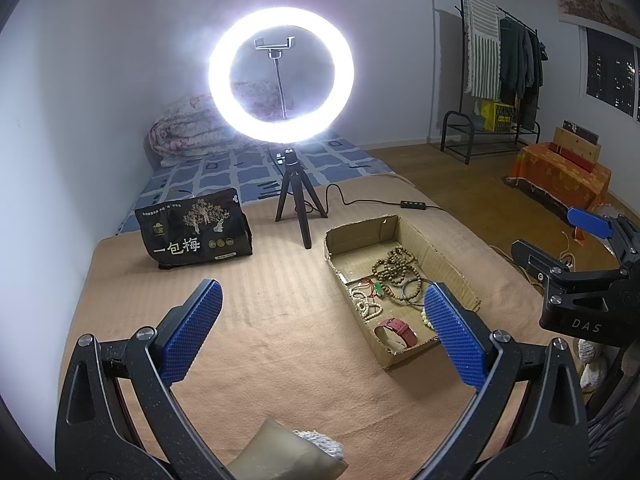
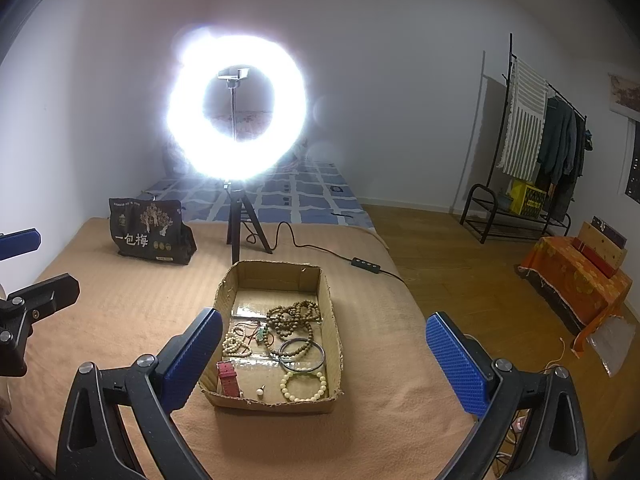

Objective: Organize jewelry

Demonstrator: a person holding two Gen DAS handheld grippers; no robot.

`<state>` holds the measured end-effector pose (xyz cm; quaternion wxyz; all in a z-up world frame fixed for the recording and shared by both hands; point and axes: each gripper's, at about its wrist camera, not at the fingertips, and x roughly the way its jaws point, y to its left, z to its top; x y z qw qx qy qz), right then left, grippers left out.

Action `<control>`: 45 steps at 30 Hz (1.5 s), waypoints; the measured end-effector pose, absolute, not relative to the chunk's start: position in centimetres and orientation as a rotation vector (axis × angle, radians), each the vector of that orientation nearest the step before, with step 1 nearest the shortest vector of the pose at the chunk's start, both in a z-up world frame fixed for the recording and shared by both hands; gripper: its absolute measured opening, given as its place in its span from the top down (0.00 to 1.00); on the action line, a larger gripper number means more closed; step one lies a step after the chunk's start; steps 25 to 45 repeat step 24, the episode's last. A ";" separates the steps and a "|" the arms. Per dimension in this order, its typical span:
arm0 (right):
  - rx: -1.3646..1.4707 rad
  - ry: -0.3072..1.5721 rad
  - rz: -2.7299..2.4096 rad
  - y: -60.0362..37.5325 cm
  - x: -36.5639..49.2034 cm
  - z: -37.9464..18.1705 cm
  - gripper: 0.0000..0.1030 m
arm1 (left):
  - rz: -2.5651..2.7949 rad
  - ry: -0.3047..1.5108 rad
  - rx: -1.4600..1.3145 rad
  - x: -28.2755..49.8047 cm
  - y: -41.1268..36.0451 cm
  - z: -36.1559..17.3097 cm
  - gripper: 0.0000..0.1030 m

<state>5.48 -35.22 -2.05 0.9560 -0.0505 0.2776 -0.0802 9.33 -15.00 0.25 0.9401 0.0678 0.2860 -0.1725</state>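
Jewelry: brown bead strands (image 2: 295, 316), cream bead bracelet (image 2: 304, 386), dark bangles (image 2: 301, 355), red watch strap (image 2: 228, 378) and a small pendant (image 2: 260, 336) all lie loose inside the cardboard box (image 2: 332, 344).
Box: sits on the tan blanket (image 2: 120, 320) covering the bed.
Progress: everything visible is in the box, though tangled; this fits either gathered pieces or a pile awaiting sorting.
Left claw (image 1: 322, 334): wide open, empty.
Right claw (image 2: 324, 354): wide open, empty, hovering near the box.
Beyond: black bag (image 2: 150, 236), ring light (image 2: 236, 112).

A home bedroom: a bed (image 1: 256, 168) with folded quilt (image 1: 188, 128), and a clothes rack (image 1: 504, 60) by the wall.
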 end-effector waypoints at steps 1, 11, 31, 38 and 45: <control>-0.103 0.564 -0.163 -35.2 5.5 -2.1 0.00 | -0.352 0.583 0.137 9.3 -15.0 0.3 0.00; -0.105 0.566 -0.160 -35.1 5.4 -2.2 0.00 | -0.351 0.584 0.140 9.2 -15.0 0.3 0.00; -0.111 0.575 -0.149 -35.3 5.5 -2.5 0.00 | -0.340 0.566 0.154 10.0 -14.3 0.5 0.00; -0.111 0.575 -0.149 -35.3 5.5 -2.5 0.00 | -0.340 0.566 0.154 10.0 -14.3 0.5 0.00; -0.111 0.575 -0.149 -35.3 5.5 -2.5 0.00 | -0.340 0.566 0.154 10.0 -14.3 0.5 0.00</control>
